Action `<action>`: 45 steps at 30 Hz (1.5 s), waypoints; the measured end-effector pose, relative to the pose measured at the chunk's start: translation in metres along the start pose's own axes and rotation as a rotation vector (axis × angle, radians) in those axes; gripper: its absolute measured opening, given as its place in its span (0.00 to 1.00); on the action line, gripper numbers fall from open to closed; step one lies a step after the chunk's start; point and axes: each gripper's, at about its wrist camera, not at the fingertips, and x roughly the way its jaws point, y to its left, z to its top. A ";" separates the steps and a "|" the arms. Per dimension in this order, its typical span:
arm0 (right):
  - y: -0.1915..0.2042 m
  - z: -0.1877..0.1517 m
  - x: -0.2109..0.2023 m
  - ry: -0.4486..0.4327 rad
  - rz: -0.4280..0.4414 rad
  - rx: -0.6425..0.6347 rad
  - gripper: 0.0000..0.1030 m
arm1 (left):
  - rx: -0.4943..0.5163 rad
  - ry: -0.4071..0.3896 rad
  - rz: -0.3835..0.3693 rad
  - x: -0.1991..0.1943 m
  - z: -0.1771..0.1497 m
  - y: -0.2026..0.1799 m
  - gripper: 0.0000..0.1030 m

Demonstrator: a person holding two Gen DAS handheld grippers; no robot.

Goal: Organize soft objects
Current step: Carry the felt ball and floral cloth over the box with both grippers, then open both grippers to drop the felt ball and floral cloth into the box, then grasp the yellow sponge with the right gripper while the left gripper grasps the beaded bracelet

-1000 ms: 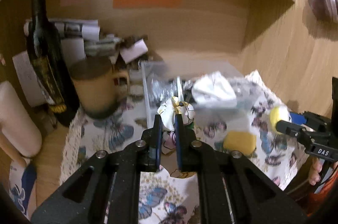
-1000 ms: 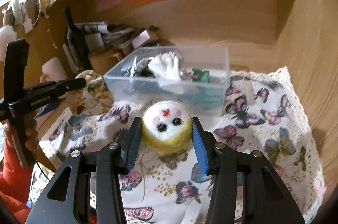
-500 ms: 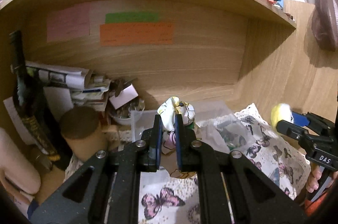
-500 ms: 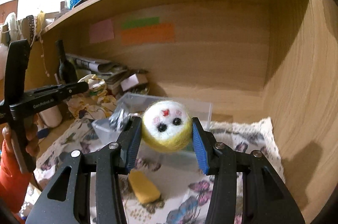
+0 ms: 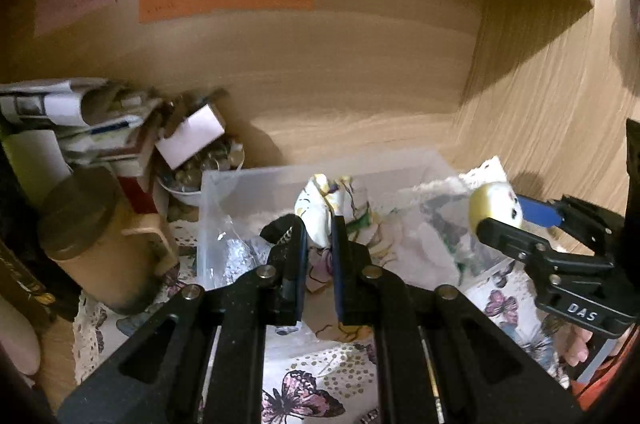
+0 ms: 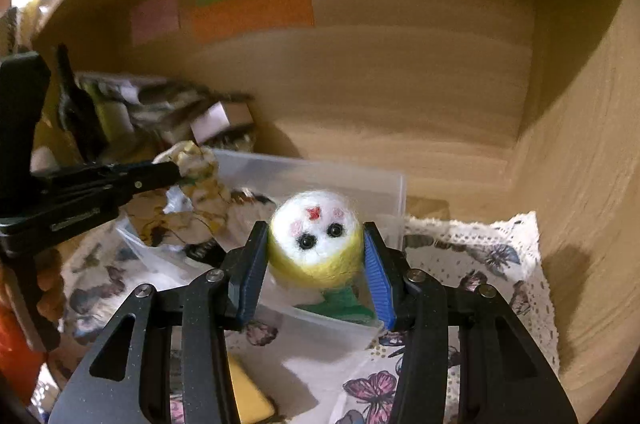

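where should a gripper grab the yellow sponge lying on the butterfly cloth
Judging from the right wrist view, the yellow sponge lies flat on the butterfly cloth, in front of the clear bin. Probably best to come from above and pinch across its narrow width, pads on the two long sides. Only part of it shows past the right gripper, so its full length is unclear.

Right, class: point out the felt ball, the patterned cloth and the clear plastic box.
felt ball (image 6: 316,240): right wrist view, its white face.
patterned cloth (image 5: 320,214): left wrist view, bunched top.
clear plastic box (image 6: 384,189): right wrist view, far wall.
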 end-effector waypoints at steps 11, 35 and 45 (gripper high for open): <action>-0.005 -0.005 0.040 0.107 -0.026 -0.026 0.42 | 0.000 0.115 -0.013 0.033 -0.011 -0.001 0.10; 0.016 0.003 -0.017 -0.003 -0.073 -0.080 0.75 | 0.008 -0.053 -0.026 -0.052 -0.001 -0.002 0.86; 0.029 -0.014 -0.049 -0.039 -0.003 -0.113 0.81 | 0.079 -0.009 -0.023 -0.078 -0.039 -0.004 0.99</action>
